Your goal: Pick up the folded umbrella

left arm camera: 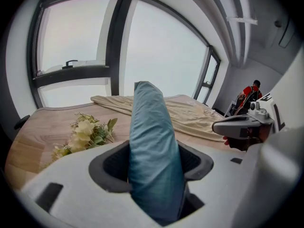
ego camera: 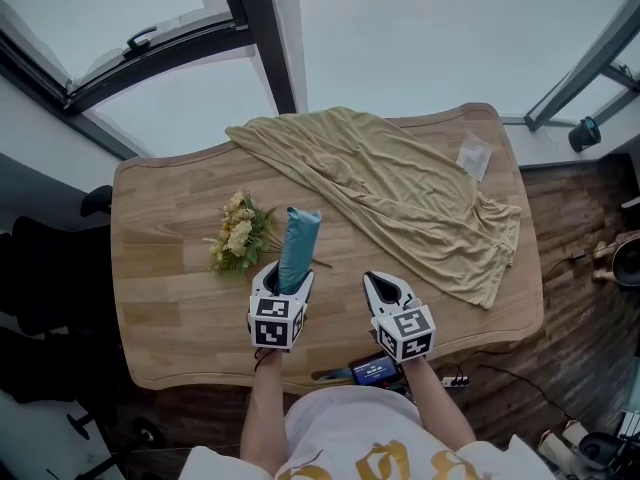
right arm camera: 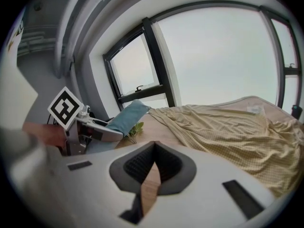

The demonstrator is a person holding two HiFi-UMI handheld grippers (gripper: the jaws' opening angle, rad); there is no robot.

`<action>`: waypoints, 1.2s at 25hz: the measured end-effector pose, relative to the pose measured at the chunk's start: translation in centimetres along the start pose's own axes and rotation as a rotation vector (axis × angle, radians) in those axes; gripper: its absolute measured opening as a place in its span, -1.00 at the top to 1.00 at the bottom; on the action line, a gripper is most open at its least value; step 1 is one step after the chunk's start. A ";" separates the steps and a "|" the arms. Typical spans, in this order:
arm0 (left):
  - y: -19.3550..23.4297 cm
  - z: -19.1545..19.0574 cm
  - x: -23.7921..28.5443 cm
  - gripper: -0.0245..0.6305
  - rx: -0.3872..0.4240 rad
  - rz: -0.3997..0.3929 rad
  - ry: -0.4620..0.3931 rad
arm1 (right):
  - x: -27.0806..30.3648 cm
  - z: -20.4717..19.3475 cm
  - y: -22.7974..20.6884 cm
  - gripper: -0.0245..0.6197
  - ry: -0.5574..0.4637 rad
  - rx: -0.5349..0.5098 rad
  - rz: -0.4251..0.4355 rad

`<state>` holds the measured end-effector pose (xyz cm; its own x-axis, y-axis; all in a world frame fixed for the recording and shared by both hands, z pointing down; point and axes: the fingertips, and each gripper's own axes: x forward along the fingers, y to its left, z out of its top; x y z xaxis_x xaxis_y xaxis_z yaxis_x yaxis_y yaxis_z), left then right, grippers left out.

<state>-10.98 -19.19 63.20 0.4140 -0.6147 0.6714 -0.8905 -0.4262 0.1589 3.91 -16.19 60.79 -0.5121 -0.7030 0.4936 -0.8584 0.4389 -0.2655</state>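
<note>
The folded umbrella [ego camera: 298, 243], in a teal sleeve, is held above the wooden table [ego camera: 165, 298], its free end pointing away from me. My left gripper [ego camera: 283, 278] is shut on its near end. In the left gripper view the umbrella [left arm camera: 149, 141] fills the gap between the jaws and rises up the middle, with the left gripper [left arm camera: 152, 170] clamped around it. My right gripper [ego camera: 386, 288] hovers to the right, shut with nothing in it. In the right gripper view its pads [right arm camera: 154, 148] meet at the tips, and the umbrella [right arm camera: 127, 117] shows at the left.
A small bunch of pale artificial flowers [ego camera: 238, 233] lies left of the umbrella. A beige cloth [ego camera: 400, 183] sprawls across the table's far and right side, with a clear plastic packet [ego camera: 473, 155] beside it. Large windows stand behind the table.
</note>
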 end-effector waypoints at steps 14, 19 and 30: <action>-0.9 0.7 -4.1 0.04 0.002 0.008 -0.084 | -2.4 1.7 1.5 0.89 -0.048 -0.058 -0.018; -1.3 0.5 -5.8 0.04 -0.014 0.019 -0.118 | -3.5 1.8 2.3 0.89 -0.058 -0.076 -0.015; -2.6 -0.5 -9.5 0.04 -0.070 0.021 -0.201 | -6.0 2.5 3.6 0.89 -0.095 -0.109 -0.031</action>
<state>-12.73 -11.91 56.73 0.4179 -0.7461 0.5184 -0.9076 -0.3688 0.2008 3.83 -11.85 54.82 -0.4906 -0.7645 0.4181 -0.8680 0.4710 -0.1572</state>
